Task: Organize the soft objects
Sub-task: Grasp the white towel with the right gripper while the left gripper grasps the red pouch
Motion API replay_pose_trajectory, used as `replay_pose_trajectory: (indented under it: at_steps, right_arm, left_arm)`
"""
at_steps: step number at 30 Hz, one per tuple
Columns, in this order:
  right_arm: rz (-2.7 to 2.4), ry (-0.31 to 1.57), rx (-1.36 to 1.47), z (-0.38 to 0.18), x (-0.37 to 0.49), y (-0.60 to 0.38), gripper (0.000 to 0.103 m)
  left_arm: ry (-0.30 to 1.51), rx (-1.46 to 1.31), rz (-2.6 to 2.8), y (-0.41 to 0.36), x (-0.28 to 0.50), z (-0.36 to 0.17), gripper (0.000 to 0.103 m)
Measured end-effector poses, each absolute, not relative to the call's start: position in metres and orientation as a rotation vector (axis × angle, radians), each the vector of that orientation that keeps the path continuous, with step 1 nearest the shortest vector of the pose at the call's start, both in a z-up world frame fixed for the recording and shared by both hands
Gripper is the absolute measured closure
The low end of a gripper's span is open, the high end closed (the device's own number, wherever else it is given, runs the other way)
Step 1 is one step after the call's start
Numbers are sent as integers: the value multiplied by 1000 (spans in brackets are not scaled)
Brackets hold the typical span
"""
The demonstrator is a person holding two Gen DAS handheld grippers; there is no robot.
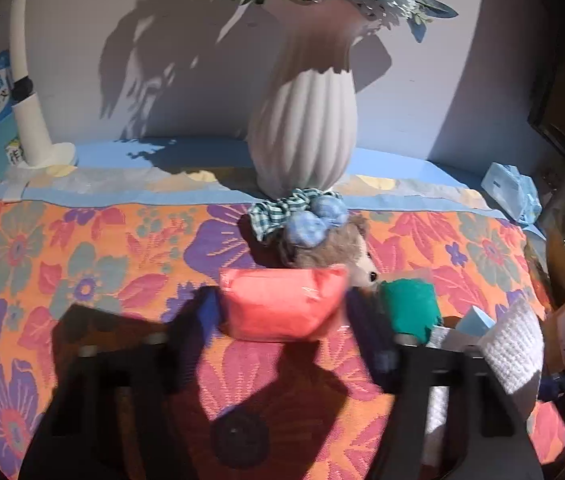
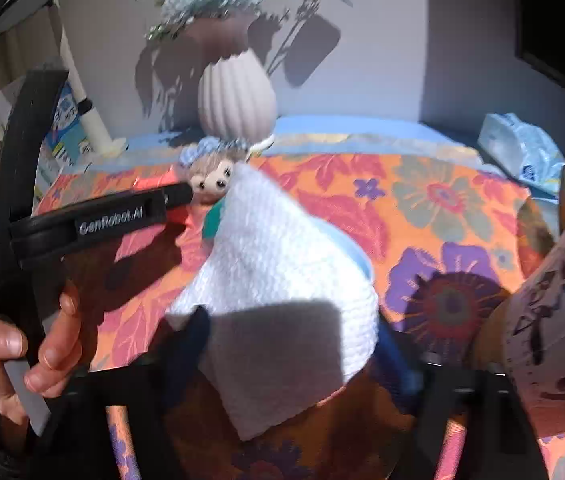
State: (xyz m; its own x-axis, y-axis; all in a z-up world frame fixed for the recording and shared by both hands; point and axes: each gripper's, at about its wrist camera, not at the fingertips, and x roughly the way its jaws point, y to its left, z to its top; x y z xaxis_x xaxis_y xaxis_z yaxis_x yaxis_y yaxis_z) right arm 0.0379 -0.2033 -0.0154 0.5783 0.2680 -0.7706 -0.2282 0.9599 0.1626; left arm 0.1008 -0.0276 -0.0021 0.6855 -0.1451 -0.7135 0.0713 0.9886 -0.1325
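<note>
My left gripper [image 1: 282,312] is shut on a red soft pouch [image 1: 282,304], held just above the floral cloth. Behind it lie a plush hedgehog [image 1: 334,252] with a blue bow and checked ribbon, and a green soft object [image 1: 410,308]. My right gripper [image 2: 290,344] is shut on a white knitted towel [image 2: 278,256], which drapes over its fingers. The left gripper also shows in the right wrist view [image 2: 178,196], reaching toward the plush [image 2: 214,176] and the red pouch [image 2: 154,180]. The towel shows at the right of the left wrist view [image 1: 514,344].
A ribbed white vase [image 1: 302,128] with blue flowers stands at the back. A white lamp base [image 1: 38,136] and books stand at the back left. A blue tissue pack [image 2: 522,148] lies at the back right. A printed box [image 2: 554,320] stands at the right edge.
</note>
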Motion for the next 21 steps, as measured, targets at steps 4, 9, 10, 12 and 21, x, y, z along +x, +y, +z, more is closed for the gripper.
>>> replay_pose_trajectory:
  at_steps: [4,9,10,12,21]
  right_arm:
    - [321,894,50,-14,34,-203,60]
    - [373,840,58,-3,13,-206,63]
    - [389,830,52,-1,5,-205,63]
    - [396,812,6,2,-7,-201,63]
    - [460,774,-369,-6,-67,-160,45]
  left_arm:
    - [769,-99,-120,-26,95,3,50]
    - [735,-114,-68,-15,85,10,50]
    - [733,-126,-64,-12,83,11,50]
    - [731,-156,-58,-6,82,12,50]
    - [730,-196,-61,3,79,13,50]
